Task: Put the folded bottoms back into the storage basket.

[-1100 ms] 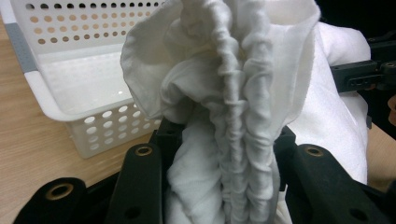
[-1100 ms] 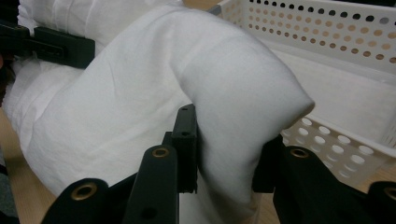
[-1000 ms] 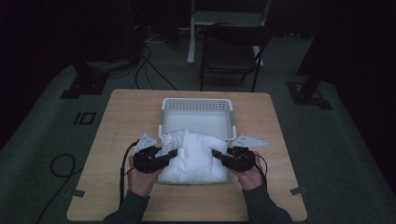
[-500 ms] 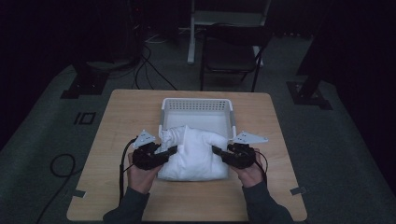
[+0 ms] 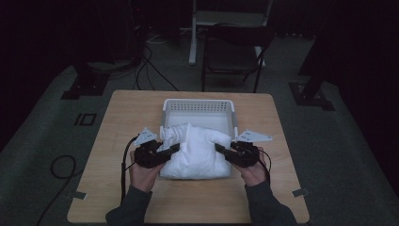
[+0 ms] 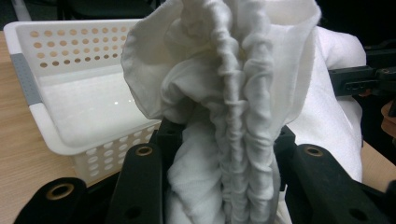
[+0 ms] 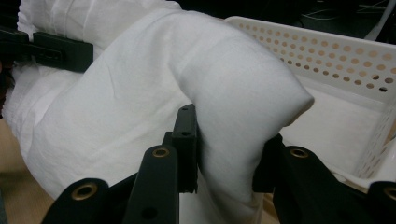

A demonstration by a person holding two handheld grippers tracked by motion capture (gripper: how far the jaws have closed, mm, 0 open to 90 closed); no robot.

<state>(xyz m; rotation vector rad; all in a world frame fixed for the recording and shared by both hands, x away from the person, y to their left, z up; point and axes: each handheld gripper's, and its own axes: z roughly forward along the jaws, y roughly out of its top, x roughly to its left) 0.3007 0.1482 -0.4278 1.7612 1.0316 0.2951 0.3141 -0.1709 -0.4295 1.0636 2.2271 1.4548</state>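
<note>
Dim room, dark floor, and at its middle the pale wooden table (image 5: 117, 188) that I am working over. On it, toward my side, sits the white folded cloth bundle (image 5: 197, 150), its far edge lifted and leaning against the near wall of the white perforated plastic basket (image 5: 197, 106). My left gripper (image 5: 170, 149) is clamped on the bundle's left side; in the left gripper view (image 6: 229, 154) gathered, pleated folds stand squeezed between the two black jaws. My right gripper (image 5: 221, 149) is clenched on the right side, a smooth rounded fold pinched between its jaws in the right gripper view (image 7: 229, 154). Beyond the table stands a dark folding chair (image 5: 233, 56), with black cables (image 5: 150, 66) on the floor to its left.
</note>
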